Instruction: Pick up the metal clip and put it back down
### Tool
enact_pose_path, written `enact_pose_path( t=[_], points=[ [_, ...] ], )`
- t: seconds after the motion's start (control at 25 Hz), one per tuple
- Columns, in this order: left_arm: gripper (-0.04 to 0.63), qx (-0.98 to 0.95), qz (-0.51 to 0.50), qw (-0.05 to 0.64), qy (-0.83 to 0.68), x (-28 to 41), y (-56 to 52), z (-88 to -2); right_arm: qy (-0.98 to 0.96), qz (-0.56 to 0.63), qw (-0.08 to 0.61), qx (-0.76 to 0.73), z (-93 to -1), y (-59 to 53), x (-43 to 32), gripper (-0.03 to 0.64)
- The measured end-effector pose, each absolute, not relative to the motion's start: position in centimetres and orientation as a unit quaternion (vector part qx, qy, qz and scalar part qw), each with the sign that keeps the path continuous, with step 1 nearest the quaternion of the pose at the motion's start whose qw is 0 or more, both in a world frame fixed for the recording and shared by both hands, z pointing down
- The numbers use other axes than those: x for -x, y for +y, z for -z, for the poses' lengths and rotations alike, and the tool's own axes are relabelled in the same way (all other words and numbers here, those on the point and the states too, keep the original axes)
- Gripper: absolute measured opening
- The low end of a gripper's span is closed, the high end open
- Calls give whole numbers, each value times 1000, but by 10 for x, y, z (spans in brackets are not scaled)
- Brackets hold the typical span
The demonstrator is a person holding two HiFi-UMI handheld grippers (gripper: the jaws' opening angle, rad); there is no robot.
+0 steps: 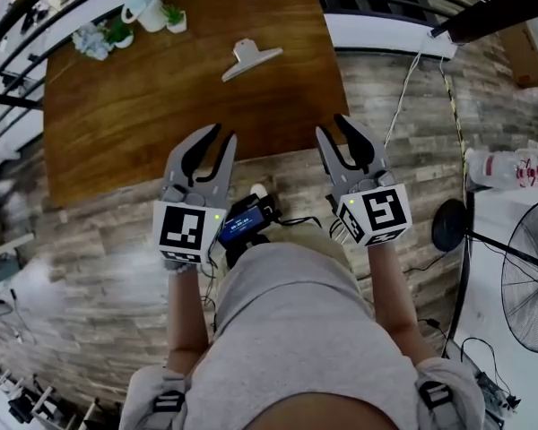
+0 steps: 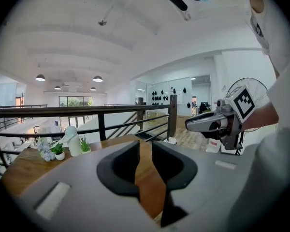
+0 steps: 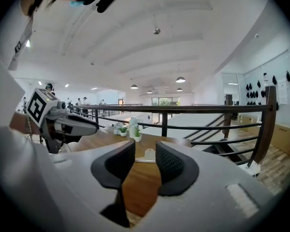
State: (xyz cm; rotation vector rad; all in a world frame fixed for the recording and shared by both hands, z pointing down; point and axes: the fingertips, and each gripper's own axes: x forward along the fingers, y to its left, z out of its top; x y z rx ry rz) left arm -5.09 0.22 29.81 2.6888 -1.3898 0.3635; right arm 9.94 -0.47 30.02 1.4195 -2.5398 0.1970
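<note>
Hovering at the near edge of the wooden table point(image 1: 143, 115), the left gripper point(image 1: 224, 134) and right gripper point(image 1: 332, 126) are holding nothing, jaws partly apart; the metal clip point(image 1: 251, 58) is lying untouched toward the far side, so pickup and put-down are both remaining.

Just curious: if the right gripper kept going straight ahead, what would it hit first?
Probably the metal clip lying on the wooden table: it shows dead ahead between the right gripper's open jaws. Depth is unclear, so it might touch the table first.
</note>
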Motion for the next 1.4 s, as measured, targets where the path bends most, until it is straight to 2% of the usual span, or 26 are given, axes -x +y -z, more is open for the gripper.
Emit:
enact_pose_path(
  t=[1.4],
  points=[
    [80,-850,-139,90,-499,79,-61,-331,-888,-81,158,-424,-331,-83,-80,129]
  ],
)
